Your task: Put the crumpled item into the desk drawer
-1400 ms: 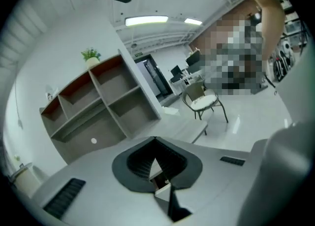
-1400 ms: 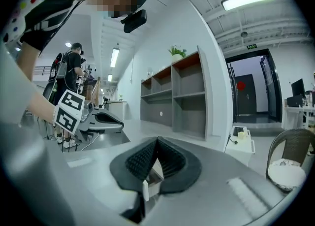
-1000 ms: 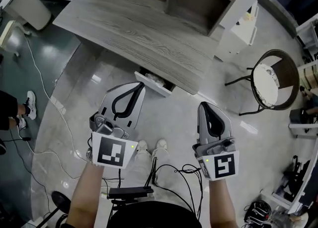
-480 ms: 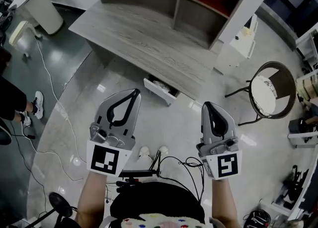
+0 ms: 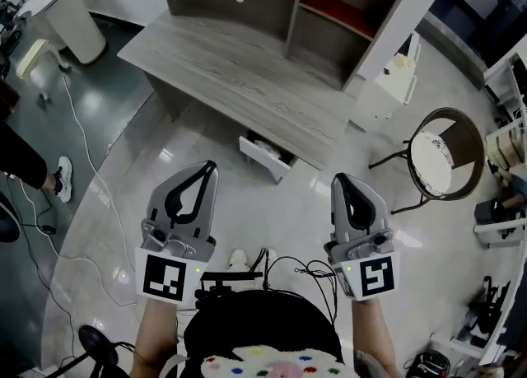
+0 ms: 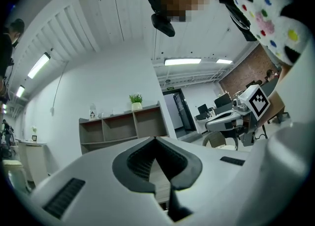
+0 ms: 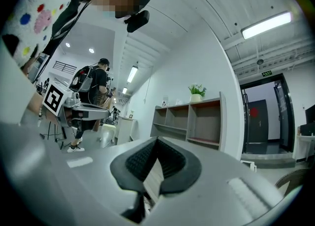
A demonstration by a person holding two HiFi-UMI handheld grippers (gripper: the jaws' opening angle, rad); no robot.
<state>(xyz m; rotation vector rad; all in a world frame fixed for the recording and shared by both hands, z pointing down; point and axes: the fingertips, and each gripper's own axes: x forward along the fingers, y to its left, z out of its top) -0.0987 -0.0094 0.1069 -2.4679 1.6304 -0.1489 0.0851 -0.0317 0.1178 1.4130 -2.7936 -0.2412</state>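
Both grippers have drawn back from the grey wooden desk [image 5: 247, 72] since a second ago. It now sits farther up the head view, with more of the shelf unit [image 5: 329, 6] showing behind it. My left gripper [image 5: 206, 170] and my right gripper [image 5: 343, 180] hang side by side, well apart, over the glossy floor [image 5: 284, 203], both pointing toward the desk. Each gripper's own view shows its jaws clenched together, ribbed pads meeting, with nothing between them. The desk drawer [image 5: 260, 159] stands pulled out under the desk's front edge, ahead of the gap between my grippers. The white crumpled item [image 5: 268, 148] lies inside it. A round-seated chair [image 5: 440, 142] stands to the right. A white bin [image 5: 70, 10] is at far left, and another person's shoe [image 5: 64, 180] shows near the left edge.
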